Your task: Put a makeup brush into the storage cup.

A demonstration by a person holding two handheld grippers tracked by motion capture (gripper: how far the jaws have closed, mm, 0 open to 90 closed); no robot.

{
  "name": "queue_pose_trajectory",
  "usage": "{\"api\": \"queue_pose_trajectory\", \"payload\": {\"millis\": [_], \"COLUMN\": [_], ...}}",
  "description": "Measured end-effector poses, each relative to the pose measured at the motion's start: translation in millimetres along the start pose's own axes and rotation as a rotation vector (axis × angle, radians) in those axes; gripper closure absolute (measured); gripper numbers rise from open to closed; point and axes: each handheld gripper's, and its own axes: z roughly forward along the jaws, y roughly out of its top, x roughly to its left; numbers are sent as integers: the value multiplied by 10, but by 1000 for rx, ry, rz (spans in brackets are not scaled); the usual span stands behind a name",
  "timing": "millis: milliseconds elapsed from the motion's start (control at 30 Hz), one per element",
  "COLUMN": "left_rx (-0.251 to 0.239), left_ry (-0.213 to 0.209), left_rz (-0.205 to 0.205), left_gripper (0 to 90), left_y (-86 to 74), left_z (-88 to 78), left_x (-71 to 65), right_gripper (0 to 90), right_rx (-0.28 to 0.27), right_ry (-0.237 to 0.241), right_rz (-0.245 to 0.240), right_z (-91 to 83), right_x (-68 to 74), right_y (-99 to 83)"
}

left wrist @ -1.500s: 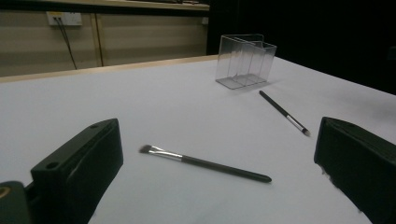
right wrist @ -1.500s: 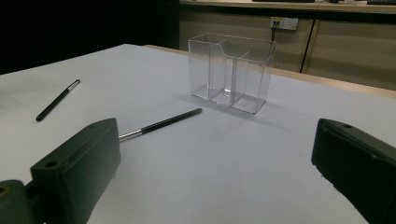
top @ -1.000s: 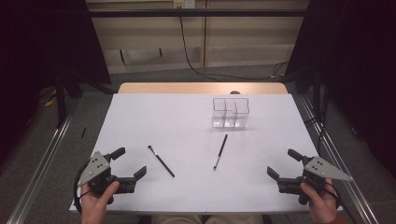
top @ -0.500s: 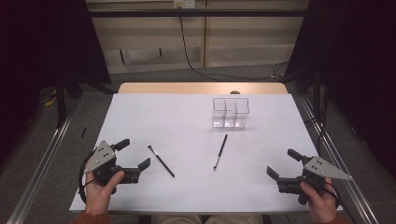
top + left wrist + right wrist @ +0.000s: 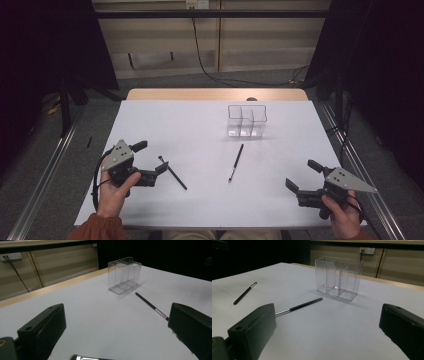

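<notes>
The left gripper (image 5: 151,161) is hovering low over the white bench (image 5: 200,130) near its front left part, held in the person's left hand (image 5: 114,186). Its fingers (image 5: 139,146) are standing released, spread wide with nothing between them. Just in front of them a black pen (image 5: 173,173) is lying flat on the bench, slanting away from the person toward the left, its upper end right beside the nearer fingertip. In the left gripper view the end of that pen (image 5: 87,358) is showing at the bottom edge between the two black fingers (image 5: 45,327), without touching either of them.

A second black pen (image 5: 236,162) is lying near the middle of the bench, well apart from the first, with its far end pointing toward a clear plastic organizer (image 5: 247,120). The organizer is standing upright farther back, divided into compartments, all of them bare.

The right gripper (image 5: 303,177) is resting at the front right part of the bench in the person's right hand (image 5: 342,216), well apart from both pens. Its fingers (image 5: 316,166) are also released, wide apart and gripping nothing. In the right gripper view, the second pen (image 5: 299,306) is lying ahead of the fingers (image 5: 254,325), with the organizer (image 5: 339,277) behind it.
</notes>
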Motion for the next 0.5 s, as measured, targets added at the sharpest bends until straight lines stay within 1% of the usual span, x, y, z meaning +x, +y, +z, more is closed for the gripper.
{"api": "queue_pose_trajectory", "payload": {"millis": [33,67,133,167,233,267,300,333,400,467,500], "left_rx": [1,13,29,30,55,62,71,91,122,157,177], "left_ry": [0,6,-1,-10,-27,-32,-38,-46,-54,-72,-74], "left_rz": [-4,-7,-1,-4,-9,-3,-6,-10,0,-1,6], "left_gripper": [13,13,13,12,15,14,14,14,17,15,18], "left_y": [10,28,41,40,48,51,54,58,65,77,84], "left_z": [15,29,55,76,111,129,142,165,201,240,260], "left_x": [8,16,24,25,45,52,54,64,82,107,115], "right_gripper": [5,5,5,5,5,5,5,5,4,5,5], "right_rx": [-1,-1,0,0,0,0,2,1,2,1,1], "right_ry": [0,0,1,1,1,1,0,0,1,0,0], "right_rz": [-1,-2,-1,-1,-1,-2,0,-4,-1,-2,-2], "right_z": [0,0,-1,-1,0,0,-2,-3,-4,-1,1], "right_x": [1,2,2,1,0,-1,2,1,2,-4,-4], "right_y": [1,2,1,1,0,0,1,0,0,-1,-1]}}
